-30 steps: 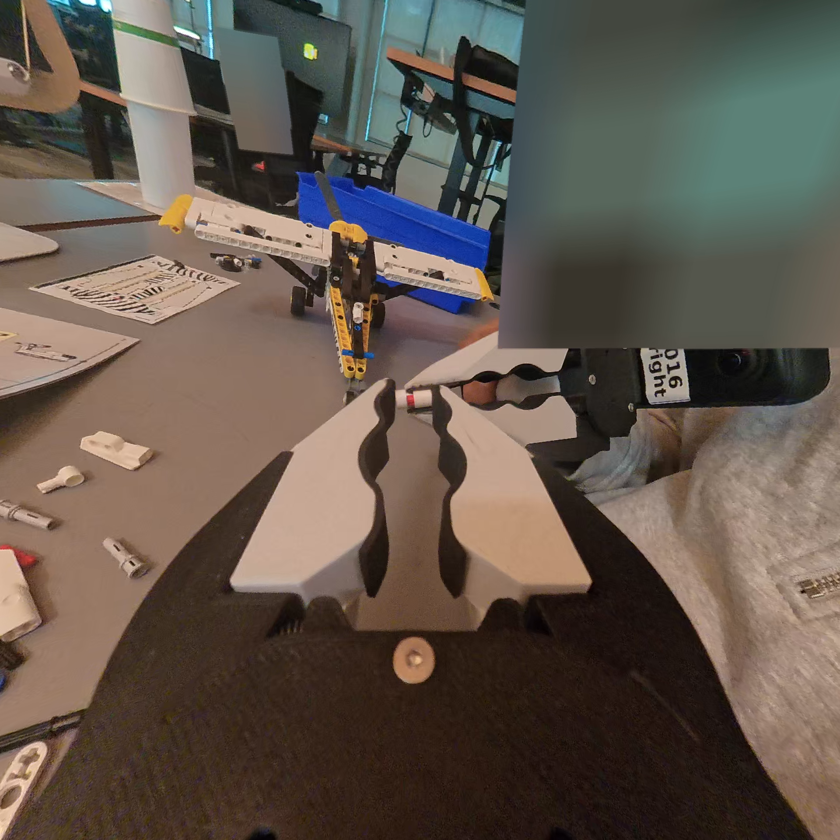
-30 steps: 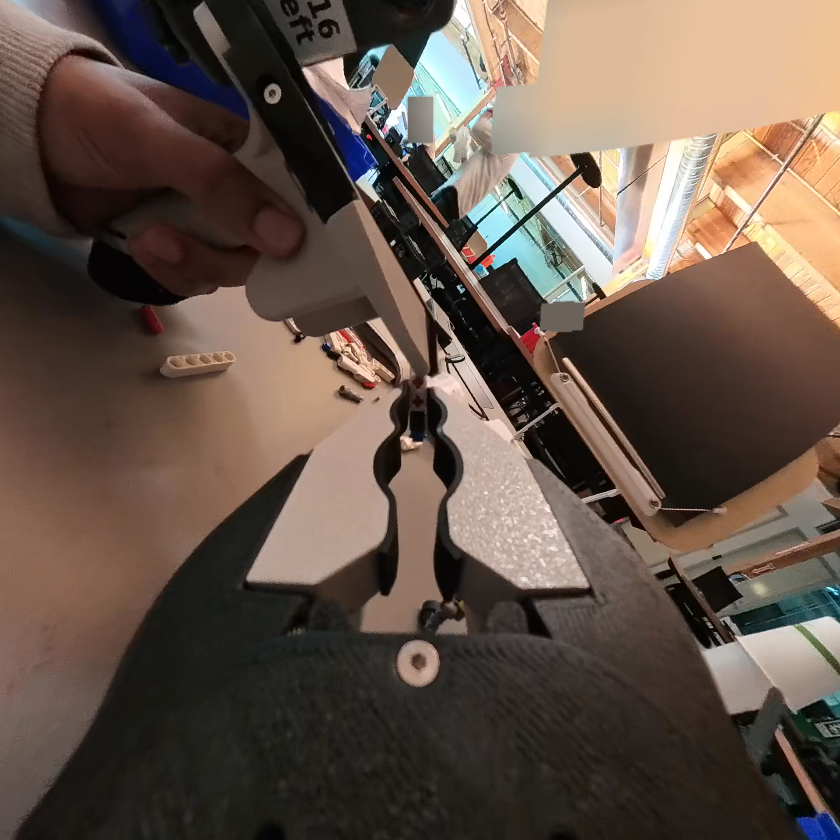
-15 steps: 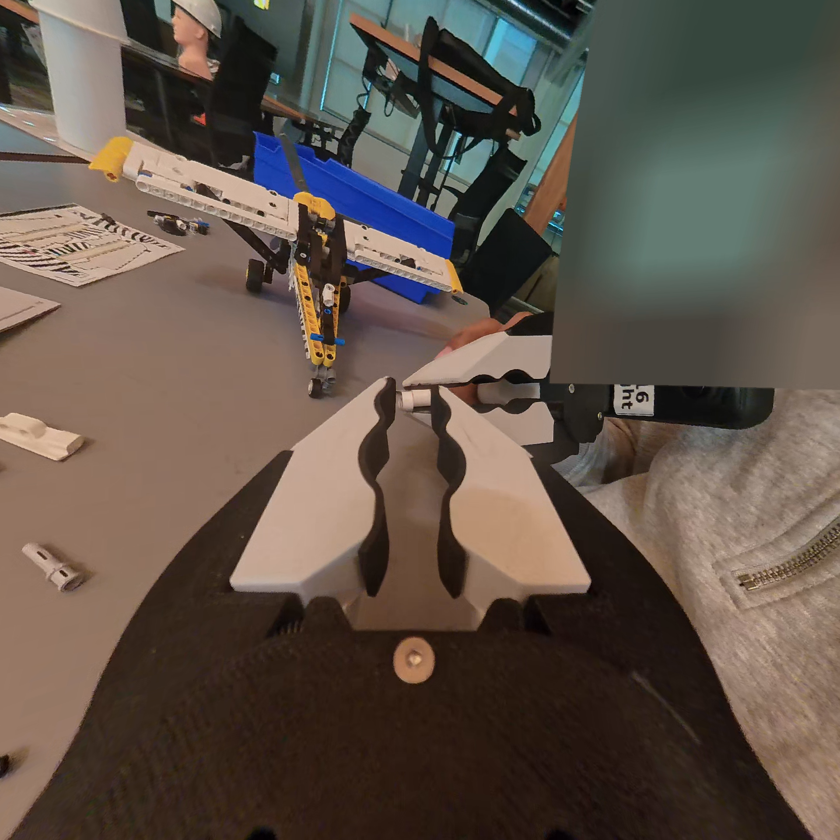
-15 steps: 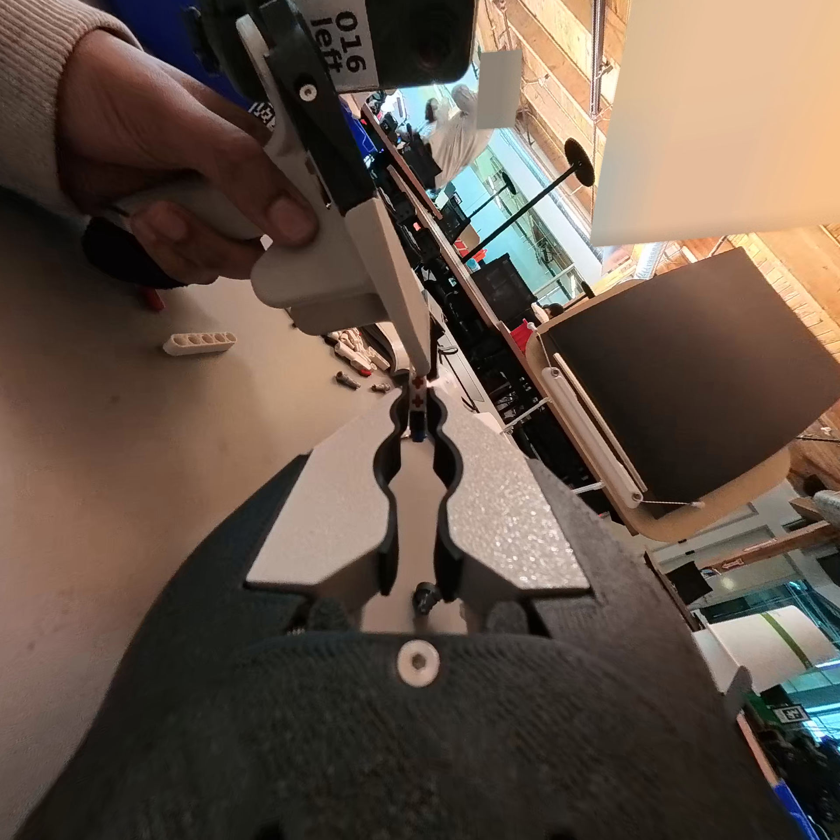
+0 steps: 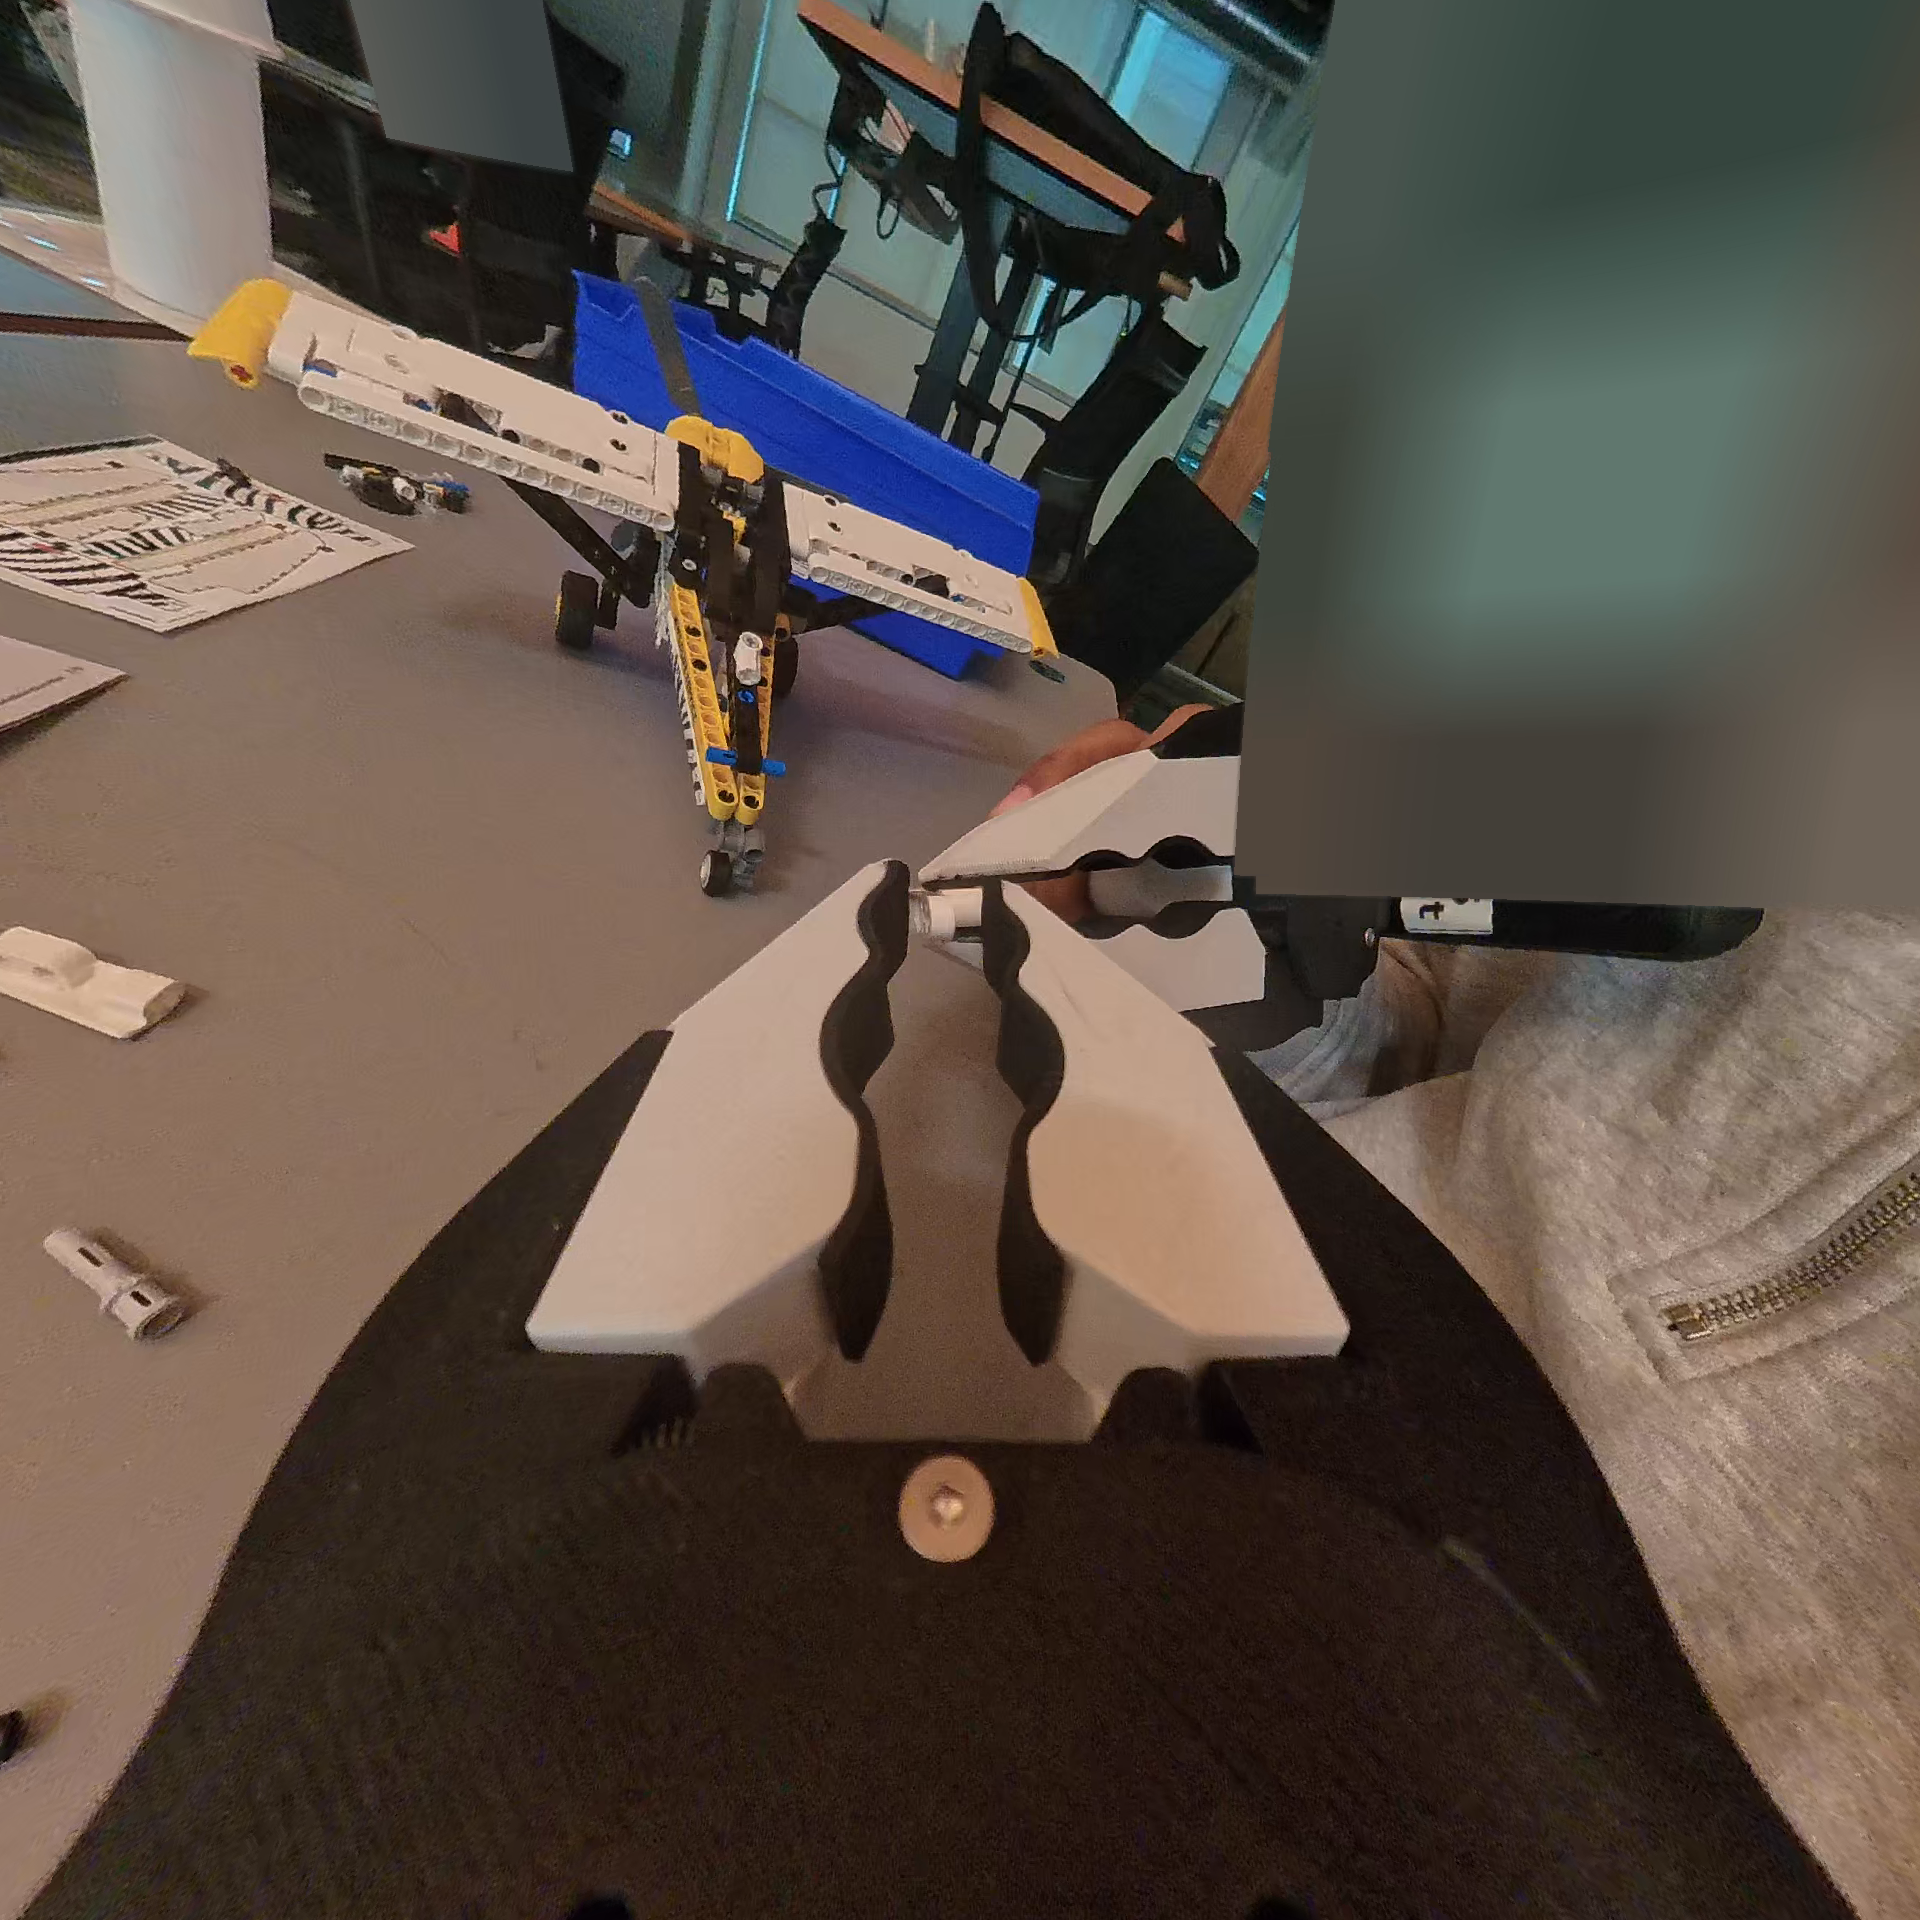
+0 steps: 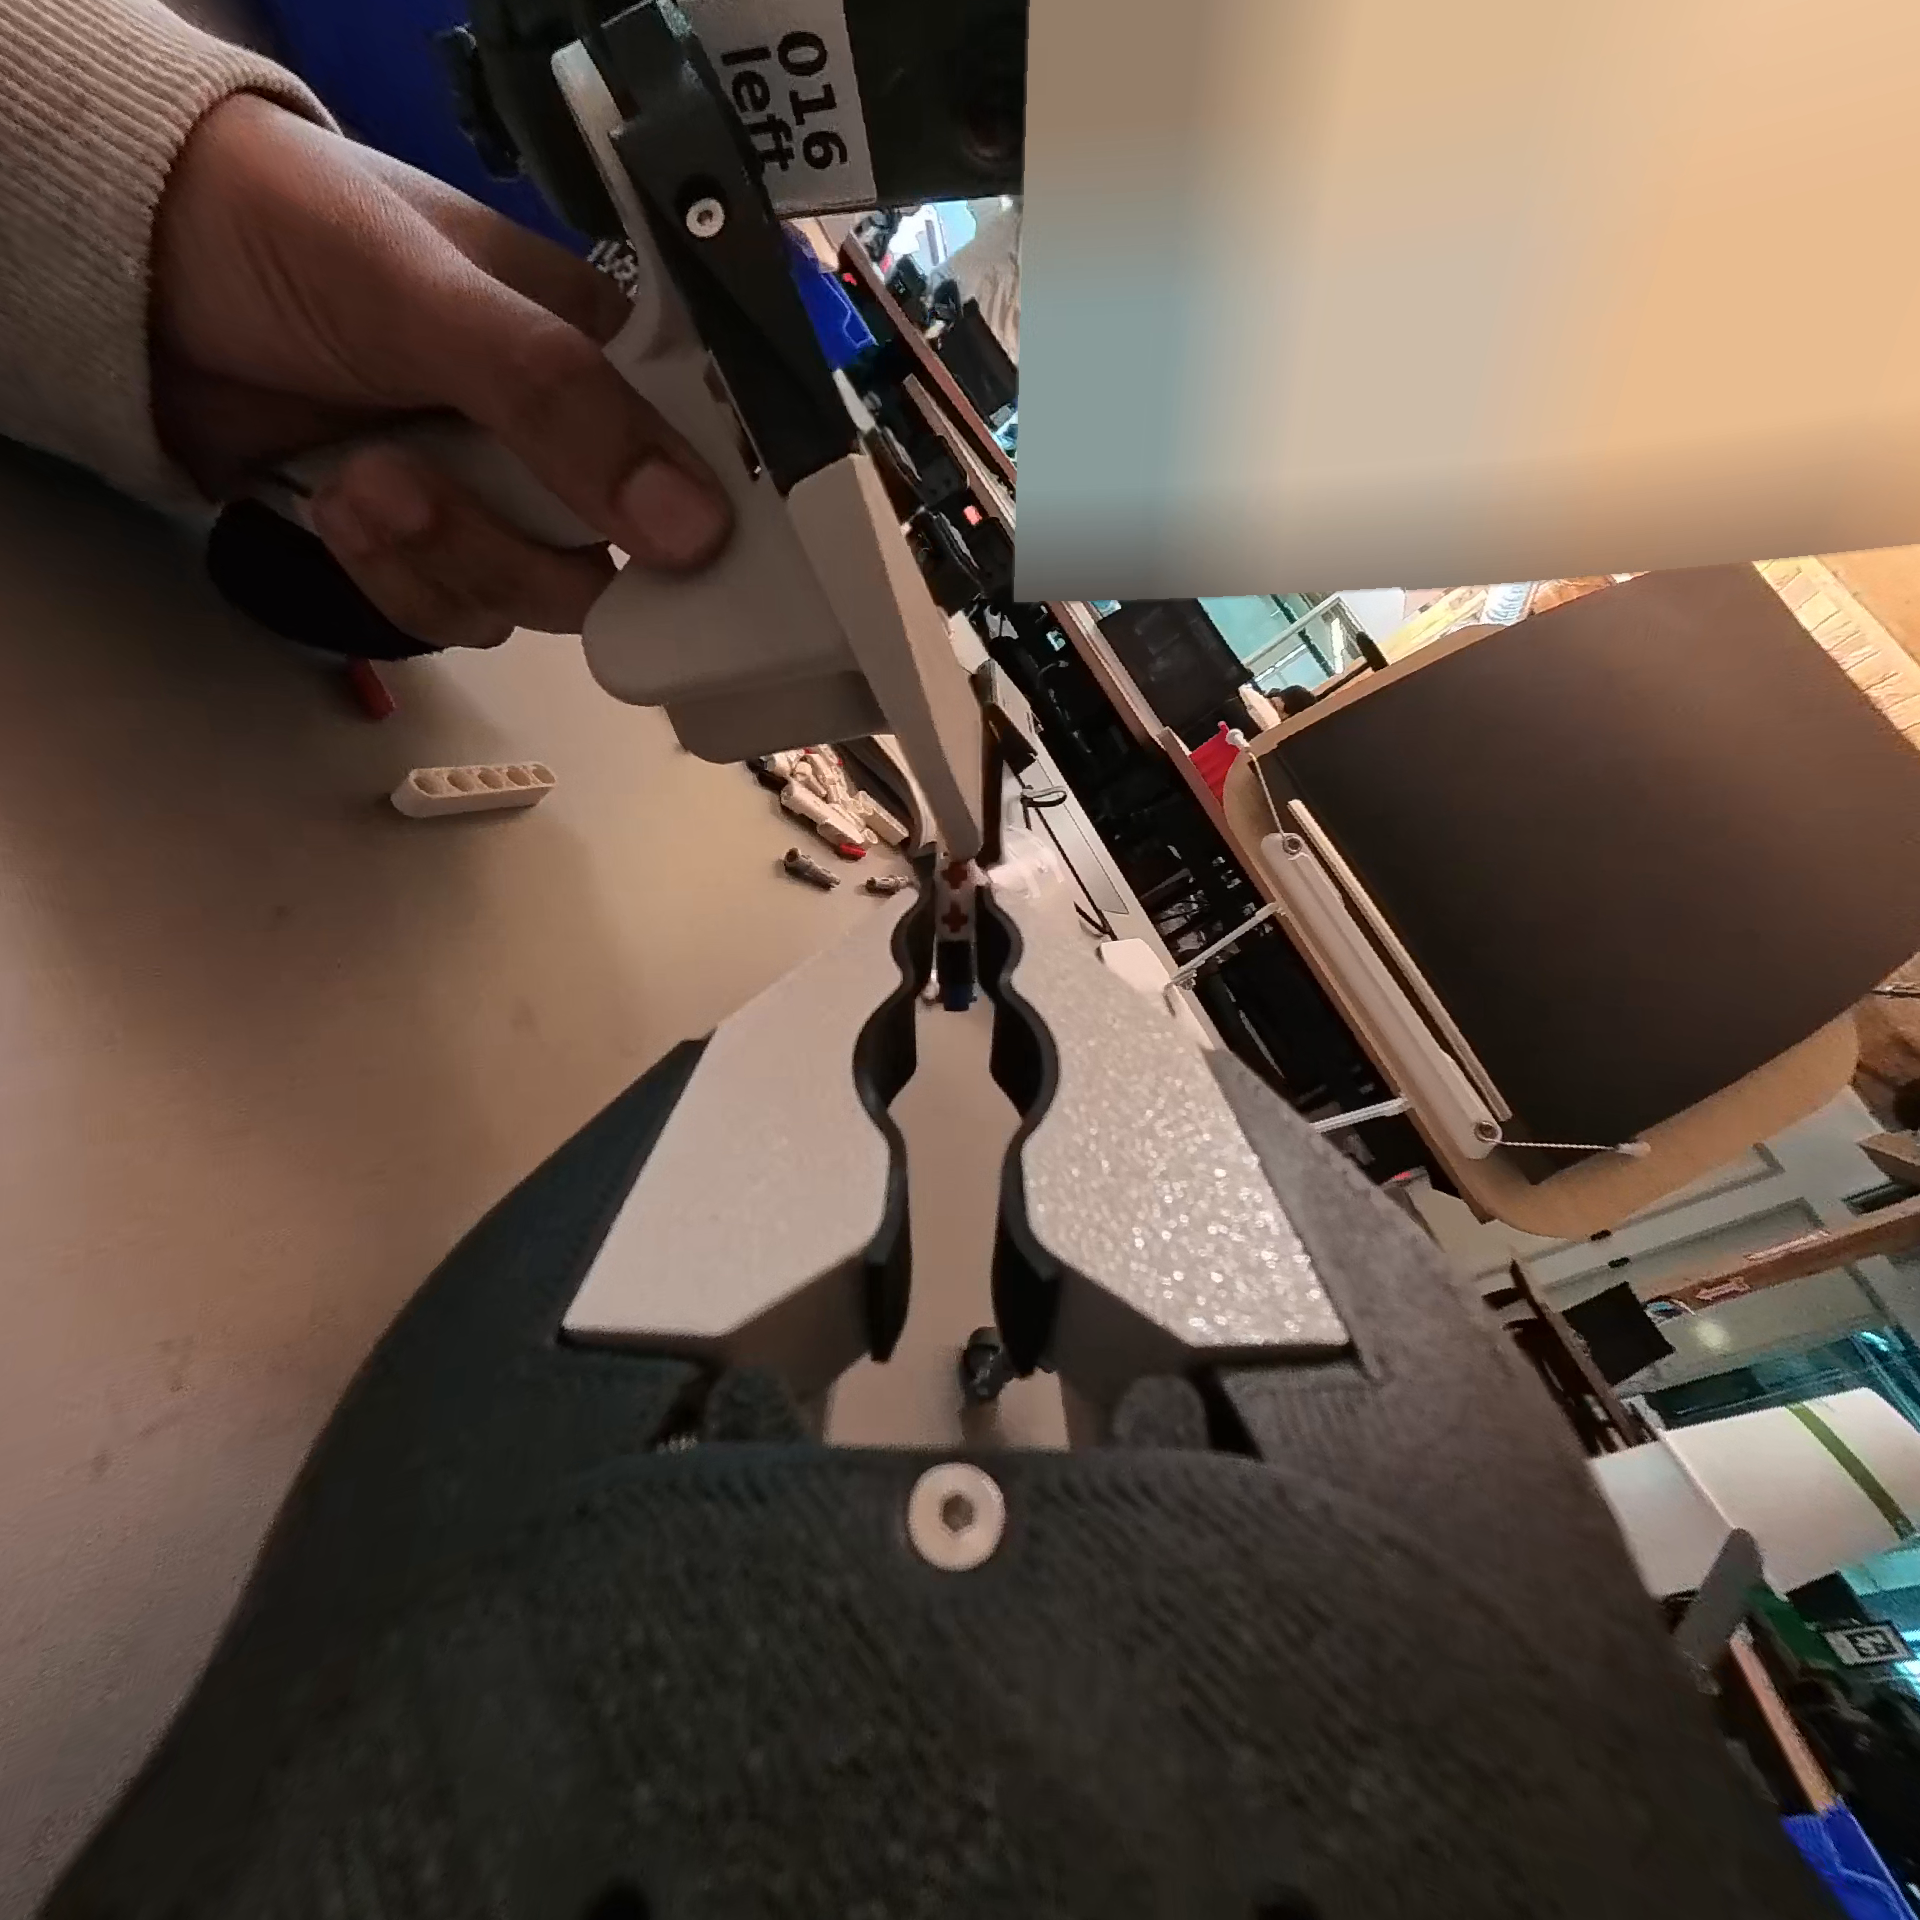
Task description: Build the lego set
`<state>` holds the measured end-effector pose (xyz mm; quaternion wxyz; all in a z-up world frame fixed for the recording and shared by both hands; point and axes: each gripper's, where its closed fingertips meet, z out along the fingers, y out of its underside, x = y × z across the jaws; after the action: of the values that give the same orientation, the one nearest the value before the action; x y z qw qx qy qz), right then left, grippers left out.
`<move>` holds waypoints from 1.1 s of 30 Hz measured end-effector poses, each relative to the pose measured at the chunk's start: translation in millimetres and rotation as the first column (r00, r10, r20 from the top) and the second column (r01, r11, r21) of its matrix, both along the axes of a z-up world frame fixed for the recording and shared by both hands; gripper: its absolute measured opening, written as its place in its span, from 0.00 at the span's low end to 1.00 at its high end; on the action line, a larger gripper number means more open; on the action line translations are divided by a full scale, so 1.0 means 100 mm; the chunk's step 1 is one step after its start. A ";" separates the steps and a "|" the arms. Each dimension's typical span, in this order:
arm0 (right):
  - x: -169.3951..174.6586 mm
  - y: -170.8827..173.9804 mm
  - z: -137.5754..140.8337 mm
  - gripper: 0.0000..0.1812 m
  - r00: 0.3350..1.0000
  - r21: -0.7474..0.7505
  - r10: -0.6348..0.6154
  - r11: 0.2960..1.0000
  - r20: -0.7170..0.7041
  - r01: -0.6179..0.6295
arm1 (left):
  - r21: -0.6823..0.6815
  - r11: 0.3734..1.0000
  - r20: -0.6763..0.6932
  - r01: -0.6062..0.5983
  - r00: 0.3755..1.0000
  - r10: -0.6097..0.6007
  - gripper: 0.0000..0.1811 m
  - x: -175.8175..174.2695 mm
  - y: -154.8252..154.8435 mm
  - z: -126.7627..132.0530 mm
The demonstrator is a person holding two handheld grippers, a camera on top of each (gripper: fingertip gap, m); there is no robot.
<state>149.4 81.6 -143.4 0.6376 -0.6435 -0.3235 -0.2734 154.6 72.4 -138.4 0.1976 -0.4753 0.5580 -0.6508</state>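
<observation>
1. A grey table (image 5: 343, 904) fills the foreground of a busy workshop, with desks and dark monitors behind it.
2. Far left on the table lie a printed sheet (image 5: 156, 535), a flat white part (image 5: 88, 995) and a loose grey pin (image 5: 116, 1280), well apart from each other.
3. Further along stands the half-built plane model (image 5: 665, 499), white wings tipped yellow, with a blue bin (image 5: 831, 436) just behind it.
4. Centre, the left gripper (image 5: 943, 914) has its jaws drawn in on one end of a small white connector (image 5: 943, 916).
5. From the right, the right gripper (image 6: 956, 935) meets it tip to tip, jaws closed on the same little assembly, where a red cross axle (image 6: 954, 916) and a blue pin (image 6: 958, 982) show.
6. The piece looks light, rigid and smooth, so I'd say it could twist or pop out; holding it across the round barrel, close to the joint, seems safest.
7. Far right is the person's grey zipped sweatshirt (image 5: 1662, 1247).
</observation>
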 end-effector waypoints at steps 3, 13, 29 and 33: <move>0.00 0.00 0.00 0.03 1.000 -0.009 0.007 1.000 -0.019 -0.007 | -0.005 1.000 -0.003 0.001 1.000 -0.001 0.07 0.00 0.00 0.00; -0.01 0.00 0.01 0.03 0.999 -0.010 0.021 1.000 -0.037 -0.022 | -0.052 0.998 -0.010 0.026 1.000 -0.026 0.06 -0.02 -0.01 0.01; -0.01 0.01 0.04 0.03 1.000 0.029 -0.001 1.000 0.011 0.000 | -0.071 0.997 0.035 0.034 0.999 -0.031 0.07 -0.03 -0.02 0.08; 0.00 0.02 0.01 0.03 1.000 0.020 -0.009 1.000 0.019 0.008 | -0.057 0.998 0.014 0.008 1.000 -0.007 0.04 -0.01 0.00 0.04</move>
<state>149.0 83.8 -142.0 0.6397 -0.6359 -0.3240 -0.2855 153.7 72.8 -134.2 0.1853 -0.4742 0.5396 -0.6706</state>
